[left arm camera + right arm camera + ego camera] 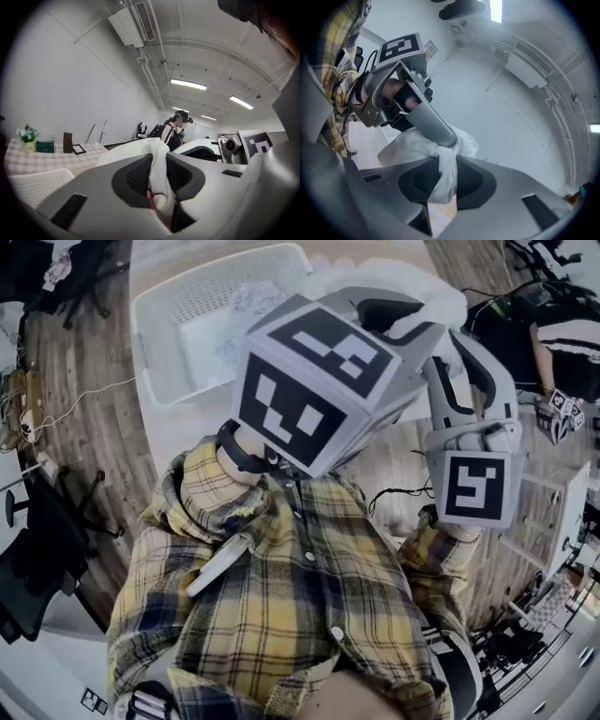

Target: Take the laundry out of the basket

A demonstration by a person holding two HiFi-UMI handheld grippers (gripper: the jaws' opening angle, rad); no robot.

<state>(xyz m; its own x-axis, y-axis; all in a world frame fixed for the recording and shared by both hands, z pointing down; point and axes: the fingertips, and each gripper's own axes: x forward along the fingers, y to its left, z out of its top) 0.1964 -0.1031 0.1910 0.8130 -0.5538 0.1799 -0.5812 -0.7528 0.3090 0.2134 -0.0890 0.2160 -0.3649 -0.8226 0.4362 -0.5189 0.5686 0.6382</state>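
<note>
- My left gripper (159,187) has its jaws closed on a fold of a white cloth (157,157), which is pinched between the dark pads.
- My right gripper (440,187) has its jaws clamped on another bunch of the same cloth, just beside the left gripper's tips.
- In the head view, the cloth hangs between both grippers, raised off the desk (183,432) by the right corner of the white basket (161,357).
- A crumpled piece (251,298) lies inside the basket.
- My yellow plaid shirt (309,615) fills the foreground.
- In the left gripper view, a person (171,131) in a striped top stands far across the room.
</note>
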